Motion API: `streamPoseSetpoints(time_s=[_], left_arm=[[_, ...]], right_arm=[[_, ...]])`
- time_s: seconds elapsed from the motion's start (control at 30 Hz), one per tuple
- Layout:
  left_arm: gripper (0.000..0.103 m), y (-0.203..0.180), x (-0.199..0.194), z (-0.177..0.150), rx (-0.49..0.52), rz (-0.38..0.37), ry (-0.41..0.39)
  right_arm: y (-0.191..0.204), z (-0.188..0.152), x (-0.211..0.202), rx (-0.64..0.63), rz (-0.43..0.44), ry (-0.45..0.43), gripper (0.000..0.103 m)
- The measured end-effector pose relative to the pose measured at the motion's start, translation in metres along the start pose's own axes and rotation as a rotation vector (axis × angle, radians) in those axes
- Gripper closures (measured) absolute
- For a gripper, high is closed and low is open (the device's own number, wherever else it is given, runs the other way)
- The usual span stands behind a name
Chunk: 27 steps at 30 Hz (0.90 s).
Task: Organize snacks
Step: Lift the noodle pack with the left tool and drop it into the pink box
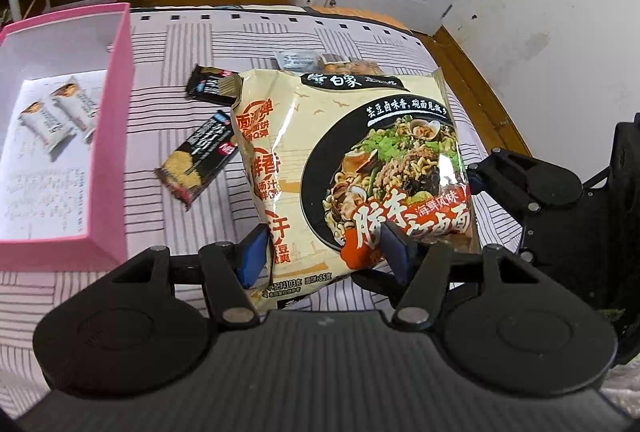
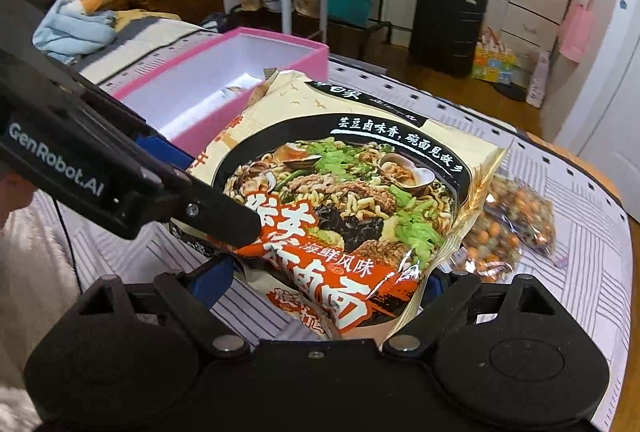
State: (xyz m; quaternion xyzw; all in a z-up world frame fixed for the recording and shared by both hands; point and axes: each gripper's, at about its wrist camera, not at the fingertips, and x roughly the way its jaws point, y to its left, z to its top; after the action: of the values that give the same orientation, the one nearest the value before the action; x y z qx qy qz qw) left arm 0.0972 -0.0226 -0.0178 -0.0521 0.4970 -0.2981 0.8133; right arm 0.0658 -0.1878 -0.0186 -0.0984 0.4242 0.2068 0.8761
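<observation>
Tongs on both hands share one load: a large packet of instant noodles (image 1: 352,168), lifted clear of the striped cloth (image 1: 280,40) below. The left tongs (image 1: 324,252) pinch the packet's near edge between blue pads (image 1: 254,260), one pad on the left margin and one pressed on the printed front. The right tongs (image 2: 328,288) stand spread wide around the packet's near right corner; whether their pads actually press on the wrapper I cannot tell.

In the right wrist view the left tongs reach in from the left and lie across the packet's front.

Just left of the packet, two dark snack bars (image 1: 200,160) lie on the cloth, one nearer and one farther. Beyond the packet's far edge, partly hidden, sits a clear bag of coated peanuts (image 2: 512,224), which in the right wrist view lies to the packet's right on the cloth.

Farther left stands an open pink box (image 1: 116,112) with white inner walls. Two small white-wrapped snacks (image 1: 60,116) lie side by side on its floor.
</observation>
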Motion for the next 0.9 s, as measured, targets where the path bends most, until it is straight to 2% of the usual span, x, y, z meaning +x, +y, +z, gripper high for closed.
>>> streamPoseSetpoints(time_s=[0.3, 0.47, 0.7, 0.9], left_arm=[[0.044, 0.018, -0.037, 0.000, -0.016, 0.067, -0.074], [0.044, 0.046, -0.061, 0.005, -0.061, 0.115, -0.133], [0.044, 0.109, -0.076, 0.018, -0.190, 0.180, -0.184], [0.044, 0.167, -0.058, 0.033, -0.264, 0.284, -0.165]], right_arm=[[0.029, 0.041, -0.003, -0.122, 0.029, -0.037, 0.010], [0.042, 0.076, 0.010, -0.169, 0.073, -0.077, 0.012], [0.061, 0.127, 0.062, -0.183, 0.178, -0.073, 0.014], [0.082, 0.151, 0.127, -0.142, 0.225, -0.010, 0.015]])
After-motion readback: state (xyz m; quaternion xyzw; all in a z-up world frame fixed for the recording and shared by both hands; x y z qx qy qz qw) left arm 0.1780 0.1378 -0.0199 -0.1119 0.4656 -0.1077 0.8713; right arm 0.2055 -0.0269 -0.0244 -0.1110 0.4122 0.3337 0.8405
